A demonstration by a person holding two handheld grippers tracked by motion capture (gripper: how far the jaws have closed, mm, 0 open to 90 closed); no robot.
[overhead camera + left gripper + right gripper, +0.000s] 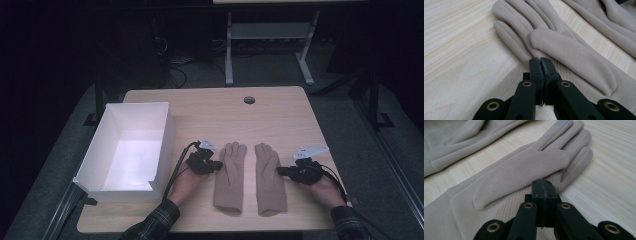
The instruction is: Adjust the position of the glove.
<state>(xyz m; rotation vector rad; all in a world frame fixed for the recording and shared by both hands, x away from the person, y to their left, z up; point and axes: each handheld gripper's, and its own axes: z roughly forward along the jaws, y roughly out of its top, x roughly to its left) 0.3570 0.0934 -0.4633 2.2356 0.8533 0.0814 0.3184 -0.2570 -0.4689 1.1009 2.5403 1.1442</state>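
Note:
Two beige gloves lie flat side by side on the wooden table (280, 120), fingers pointing away from the person. My left gripper (220, 165) (541, 60) is shut, its tips at the outer edge of the left glove (230, 175) (564, 50), below the little finger. My right gripper (280, 171) (542, 181) is shut too, its tips at the outer edge of the right glove (270, 177) (529, 167). No fabric shows between either pair of jaws. Each gripper view also shows the other glove farther off: the right glove (604, 22) and the left glove (469, 137).
An open white box (165, 135) stands on the table's left side, close to my left hand. A round cable hole (249, 100) sits near the far edge. A grey metal frame (270, 30) stands on the dark floor beyond the table.

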